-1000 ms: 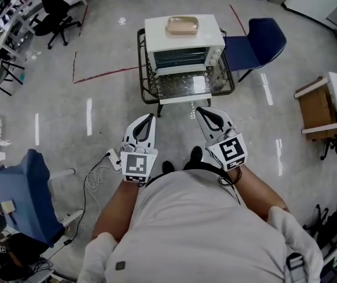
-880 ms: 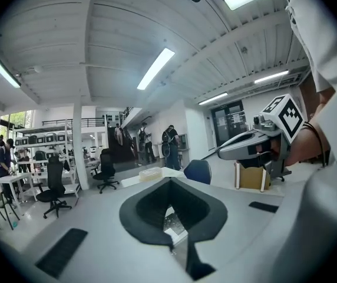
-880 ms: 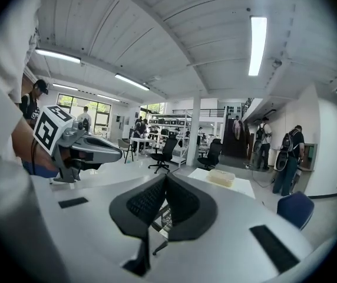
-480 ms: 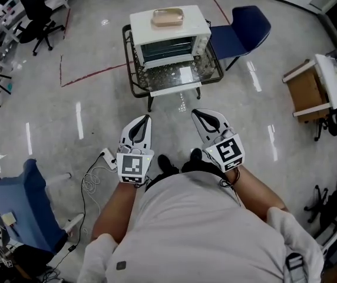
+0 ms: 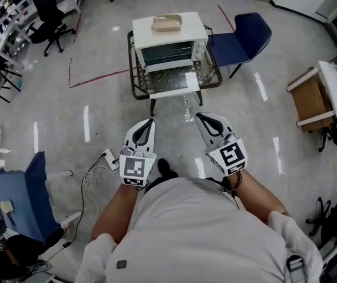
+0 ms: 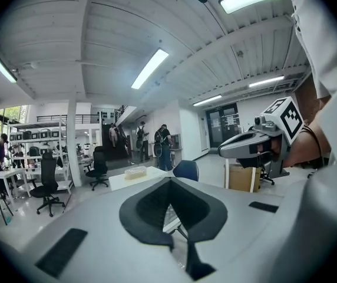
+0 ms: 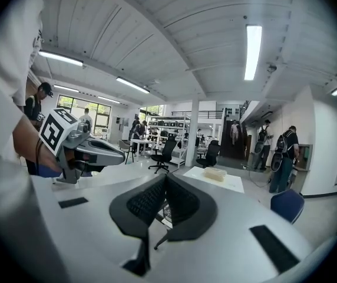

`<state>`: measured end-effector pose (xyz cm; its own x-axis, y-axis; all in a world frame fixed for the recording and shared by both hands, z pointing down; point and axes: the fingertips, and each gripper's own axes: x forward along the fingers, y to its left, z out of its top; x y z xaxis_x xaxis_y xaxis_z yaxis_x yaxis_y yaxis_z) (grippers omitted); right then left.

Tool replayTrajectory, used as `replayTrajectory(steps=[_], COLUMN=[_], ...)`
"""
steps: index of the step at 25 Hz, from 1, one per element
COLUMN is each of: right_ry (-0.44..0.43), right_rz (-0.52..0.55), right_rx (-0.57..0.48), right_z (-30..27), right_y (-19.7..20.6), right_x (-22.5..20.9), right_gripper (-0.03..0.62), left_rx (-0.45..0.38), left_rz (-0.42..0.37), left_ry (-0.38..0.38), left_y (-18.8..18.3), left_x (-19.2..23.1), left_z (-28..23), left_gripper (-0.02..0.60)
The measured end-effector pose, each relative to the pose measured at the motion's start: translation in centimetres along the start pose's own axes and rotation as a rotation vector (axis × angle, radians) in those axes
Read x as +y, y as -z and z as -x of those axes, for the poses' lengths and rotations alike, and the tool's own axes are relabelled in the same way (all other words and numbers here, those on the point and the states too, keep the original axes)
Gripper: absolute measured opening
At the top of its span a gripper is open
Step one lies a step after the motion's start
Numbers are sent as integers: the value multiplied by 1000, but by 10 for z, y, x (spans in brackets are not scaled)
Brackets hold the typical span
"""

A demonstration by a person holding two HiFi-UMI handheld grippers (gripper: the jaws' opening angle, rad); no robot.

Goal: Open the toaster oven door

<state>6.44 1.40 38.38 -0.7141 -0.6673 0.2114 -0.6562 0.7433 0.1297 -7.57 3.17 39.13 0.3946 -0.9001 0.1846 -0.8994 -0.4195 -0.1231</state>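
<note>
The white toaster oven (image 5: 169,40) stands on a small glass-topped metal table (image 5: 199,82) far ahead of me, its glass door (image 5: 167,55) closed. A beige tray (image 5: 167,23) lies on its roof. My left gripper (image 5: 150,122) and right gripper (image 5: 200,117) are held low in front of my body, well short of the table. Both are shut with nothing between the pads. The left gripper (image 6: 169,180) points toward the oven top (image 6: 136,173), as does the right gripper (image 7: 165,177) toward the oven top (image 7: 215,178).
A blue chair (image 5: 248,37) stands right of the table and another blue chair (image 5: 24,196) at lower left. A power strip with cable (image 5: 106,158) lies on the floor by my left. A wooden desk (image 5: 310,102) is at right, with office chairs (image 5: 48,10) at far left.
The head view has shifted a little and my feet have stepped. Both grippers stay shut in front of my body, about as far from the oven as before.
</note>
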Motion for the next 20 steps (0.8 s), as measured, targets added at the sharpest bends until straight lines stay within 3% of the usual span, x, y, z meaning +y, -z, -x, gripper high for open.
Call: replayTrajectory(steps=[9, 20], right_ry=[-48, -131], right_rz=[34, 34], right_rx=[-23, -32], right_z=[83, 174], right_y=[14, 39], right_x=[-20, -10], right_gripper=[17, 18], left_rx=[-26, -50], left_rz=[-2, 36], left_ry=[-30, -63], left_y=[-21, -31], left_x=[-86, -184], left_z=[10, 55], left_gripper=[15, 15])
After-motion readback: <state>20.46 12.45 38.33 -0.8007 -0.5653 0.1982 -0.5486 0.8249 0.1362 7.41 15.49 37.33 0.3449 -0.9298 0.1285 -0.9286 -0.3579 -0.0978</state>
